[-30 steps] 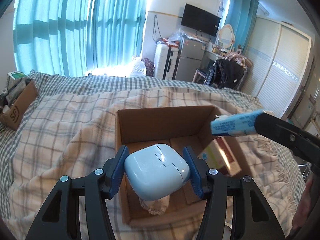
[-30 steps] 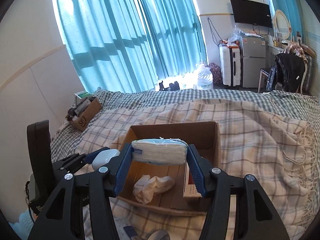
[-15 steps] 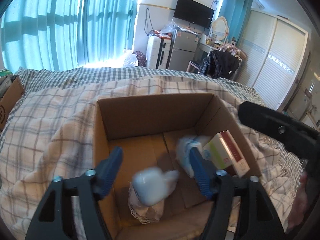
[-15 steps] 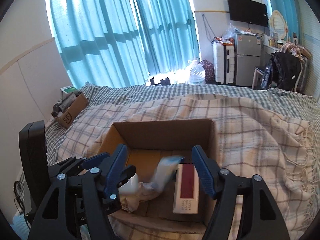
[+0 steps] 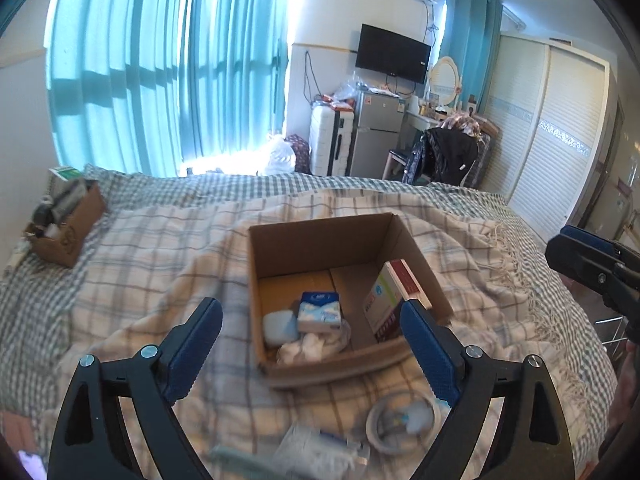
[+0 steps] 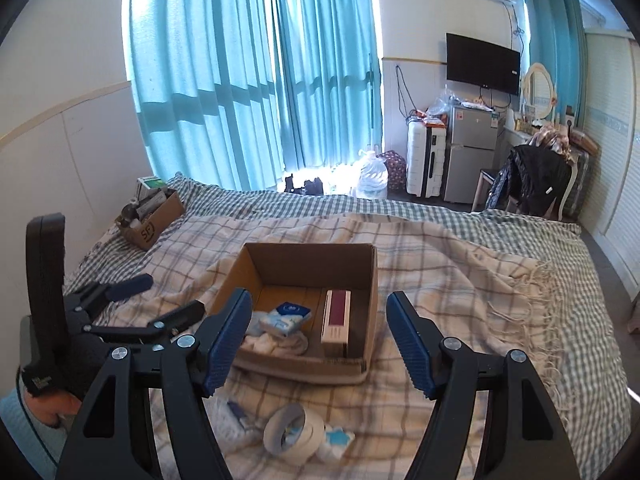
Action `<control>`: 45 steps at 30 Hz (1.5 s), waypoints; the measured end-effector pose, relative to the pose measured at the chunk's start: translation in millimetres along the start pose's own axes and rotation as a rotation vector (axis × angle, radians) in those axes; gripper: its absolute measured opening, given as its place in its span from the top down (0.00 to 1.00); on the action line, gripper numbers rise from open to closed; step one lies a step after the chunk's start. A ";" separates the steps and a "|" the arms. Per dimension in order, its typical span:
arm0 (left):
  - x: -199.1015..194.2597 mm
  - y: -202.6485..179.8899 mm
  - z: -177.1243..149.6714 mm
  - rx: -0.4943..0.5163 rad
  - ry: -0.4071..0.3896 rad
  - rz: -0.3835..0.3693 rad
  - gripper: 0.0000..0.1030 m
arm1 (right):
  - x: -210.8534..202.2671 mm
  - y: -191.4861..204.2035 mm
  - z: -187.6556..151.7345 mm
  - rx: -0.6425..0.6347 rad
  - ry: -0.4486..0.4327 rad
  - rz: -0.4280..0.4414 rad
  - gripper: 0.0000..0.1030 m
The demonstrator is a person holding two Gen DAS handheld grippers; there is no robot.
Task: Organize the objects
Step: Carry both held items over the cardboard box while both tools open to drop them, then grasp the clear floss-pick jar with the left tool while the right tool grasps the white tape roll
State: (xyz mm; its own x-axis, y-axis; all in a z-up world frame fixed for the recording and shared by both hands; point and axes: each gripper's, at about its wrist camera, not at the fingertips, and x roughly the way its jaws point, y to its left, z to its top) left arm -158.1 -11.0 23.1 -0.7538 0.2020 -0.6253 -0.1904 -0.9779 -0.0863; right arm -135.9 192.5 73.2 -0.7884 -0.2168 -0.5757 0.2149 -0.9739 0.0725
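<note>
An open cardboard box (image 5: 320, 236) (image 6: 304, 260) sits on the plaid blanket. Inside lie a white rounded case (image 5: 280, 327), a blue-and-white tissue pack (image 5: 319, 312) (image 6: 285, 317), a crumpled white cloth (image 5: 312, 347) (image 6: 276, 343) and a red-and-white carton (image 5: 390, 295) (image 6: 337, 320). My left gripper (image 5: 312, 346) is open and empty, held back above the box's near edge. My right gripper (image 6: 318, 338) is open and empty, also in front of the box. A tape roll (image 5: 402, 420) (image 6: 294, 432) and a small packet (image 6: 236, 414) lie on the blanket near me.
A second cardboard box (image 5: 64, 224) (image 6: 152, 220) with clutter stands at the bed's far left. Beyond the bed are teal curtains, a suitcase (image 6: 426, 164), a small fridge (image 6: 468, 152) and a chair with a dark jacket (image 6: 536, 180).
My left gripper opened and dropped the white case into the box. My right gripper opened and dropped the tissue pack in. Both grippers have pulled back and up.
</note>
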 end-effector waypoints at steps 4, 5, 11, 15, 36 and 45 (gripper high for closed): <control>-30.4 3.2 -18.1 -0.018 -0.002 0.023 0.09 | -29.6 11.3 -20.9 -0.008 0.004 0.007 0.32; -36.5 5.7 -24.3 -0.027 -0.003 0.030 0.09 | -35.1 12.7 -26.7 -0.012 0.002 0.001 0.32; -55.9 22.6 -67.7 -0.102 0.004 0.083 0.09 | -54.3 26.9 -70.6 -0.037 0.019 -0.032 0.32; -62.9 27.0 -103.1 -0.090 -0.020 0.147 0.09 | -47.1 28.4 -105.7 -0.005 0.051 -0.071 0.32; 14.0 26.2 -193.7 -0.145 0.189 0.079 0.09 | 61.1 28.7 -178.2 0.119 0.252 -0.071 0.32; 25.2 25.0 -192.1 -0.124 0.225 0.062 0.09 | 97.8 18.9 -169.2 0.211 0.272 -0.069 0.50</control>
State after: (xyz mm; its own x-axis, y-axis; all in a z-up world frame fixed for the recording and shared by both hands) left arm -61.0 -40.7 -143.7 -0.5997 0.1382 -0.7882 -0.0592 -0.9899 -0.1286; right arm -111.5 164.2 -119.5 -0.6088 -0.1517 -0.7787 0.0203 -0.9842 0.1759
